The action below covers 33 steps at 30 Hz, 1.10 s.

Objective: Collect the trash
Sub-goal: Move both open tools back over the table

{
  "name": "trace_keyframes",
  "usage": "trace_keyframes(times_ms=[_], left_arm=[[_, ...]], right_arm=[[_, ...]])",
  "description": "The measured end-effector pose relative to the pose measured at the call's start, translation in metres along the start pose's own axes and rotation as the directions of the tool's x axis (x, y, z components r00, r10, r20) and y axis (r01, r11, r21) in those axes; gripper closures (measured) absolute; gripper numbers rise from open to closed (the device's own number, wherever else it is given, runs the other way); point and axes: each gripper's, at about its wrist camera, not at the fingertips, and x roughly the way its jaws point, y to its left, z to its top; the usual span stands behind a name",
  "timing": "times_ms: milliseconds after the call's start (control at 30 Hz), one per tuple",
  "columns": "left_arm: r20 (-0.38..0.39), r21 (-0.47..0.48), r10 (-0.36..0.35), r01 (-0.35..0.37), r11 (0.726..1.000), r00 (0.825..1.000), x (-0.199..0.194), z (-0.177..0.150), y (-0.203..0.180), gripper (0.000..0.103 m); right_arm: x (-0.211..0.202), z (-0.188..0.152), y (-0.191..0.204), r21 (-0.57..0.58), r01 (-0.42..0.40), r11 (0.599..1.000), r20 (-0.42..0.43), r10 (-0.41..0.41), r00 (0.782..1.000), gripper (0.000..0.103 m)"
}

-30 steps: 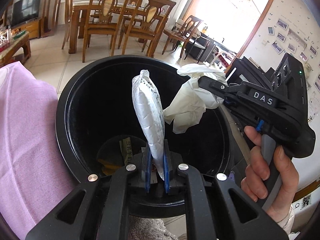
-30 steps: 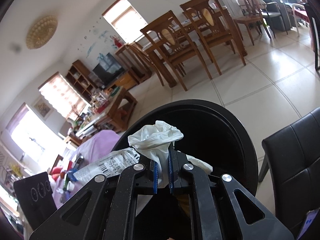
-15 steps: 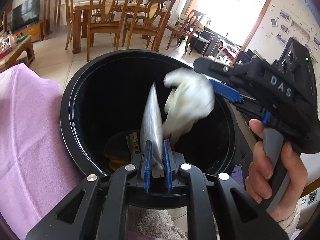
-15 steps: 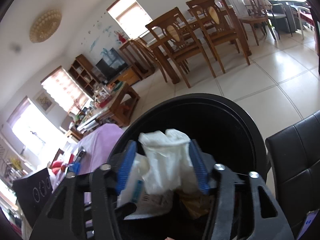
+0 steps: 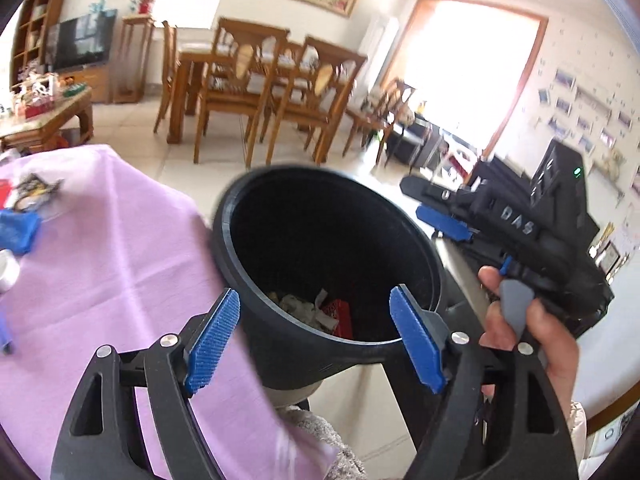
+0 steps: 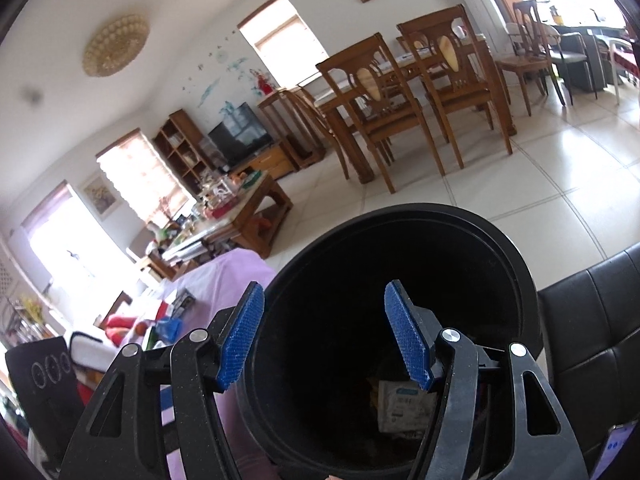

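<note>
Nearest the lens, the left gripper is holding its blue fingers spread wide with nothing between them, and they are framing the near rim of the black bin. The right gripper is likewise standing wide apart and empty, its fingers hanging over the bin's mouth; from the left camera it is showing off to the right of the bin, gripped by the person's hand.

Down in the bin, collected trash is lying at the bottom: crumpled pale scraps and a red piece in the left view, and a white printed packet in the right view.

Just beyond the bin on the left, the worktop under its purple cloth is stretching away, and loose items are sitting near its far-left edge: a blue wrapper and a crumpled dark-and-yellow packet, blurred, so their long axes cannot be told. These are lying up and to the left of the left fingers, well apart from them, and that gripper looks the nearer of the two; the next pick probably belongs to it, swinging leftward away from the bin.

Farther off, wooden dining chairs are standing on the tiled floor.
</note>
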Motion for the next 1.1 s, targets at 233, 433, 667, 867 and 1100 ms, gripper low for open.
trace_keyframes(times_ms=[233, 433, 667, 867, 1100], left_arm=[[0.015, -0.023, 0.018, -0.018, 1.000, 1.000, -0.034, -0.008, 0.034, 0.019], [0.037, -0.016, 0.034, -0.033, 0.999, 0.999, -0.060, -0.014, 0.063, 0.015], [0.059, -0.080, 0.097, -0.092, 0.993, 0.994, -0.094, -0.022, 0.115, 0.015], [0.085, -0.172, 0.210, -0.193, 0.966, 0.974, -0.132, -0.025, 0.183, 0.015], [0.035, -0.209, 0.335, -0.321, 0.924, 0.942, -0.149, -0.013, 0.257, 0.015]], right_arm=[[0.021, -0.019, 0.067, -0.111, -0.007, 0.994, -0.033, 0.003, 0.999, 0.029], [0.053, -0.047, 0.128, -0.189, -0.019, 0.982, -0.102, 0.000, 0.995, 0.026], [0.093, -0.078, 0.184, -0.236, -0.051, 0.971, -0.179, 0.008, 0.984, 0.026], [0.117, -0.090, 0.215, -0.257, -0.099, 0.961, -0.221, 0.042, 0.974, 0.026], [0.136, -0.095, 0.236, -0.286, -0.151, 0.946, -0.269, 0.072, 0.960, 0.026]])
